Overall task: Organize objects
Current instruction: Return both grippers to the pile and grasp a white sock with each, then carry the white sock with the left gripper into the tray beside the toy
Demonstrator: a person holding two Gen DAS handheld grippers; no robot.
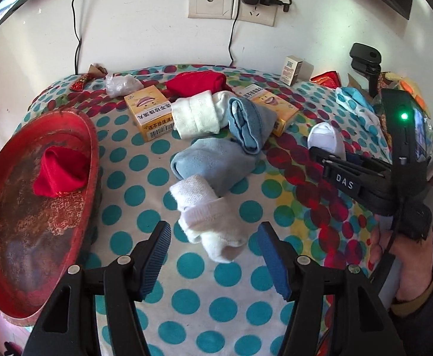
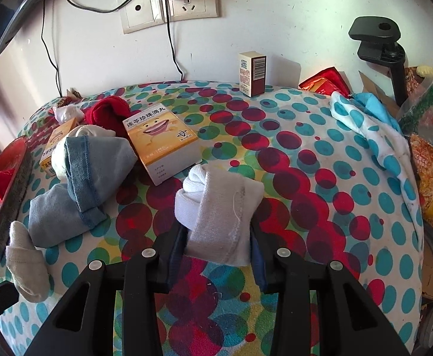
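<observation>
Left wrist view: the left gripper [image 1: 213, 255] stands partly open and holds nothing. A cream rolled sock [image 1: 207, 222] lies on the cloth just ahead of it, its near end reaching in between the fingertips, though whether the pads touch it is unclear. Left of the gripper sits a red tray [image 1: 89, 136] holding a red sock [image 1: 59, 173]. On the right, a hand [image 1: 403, 264] carries the other gripper.

Right wrist view: the right gripper [image 2: 218, 255] is closed on a white rolled sock [image 2: 216, 204], both pads pressing its sides. A yellow box [image 2: 163, 145] lies ahead and left, with blue socks [image 2: 83, 184] further left. A spotted tablecloth [image 2: 320, 178] covers the table, and a wall with a socket [image 2: 186, 4] rises behind.
</observation>
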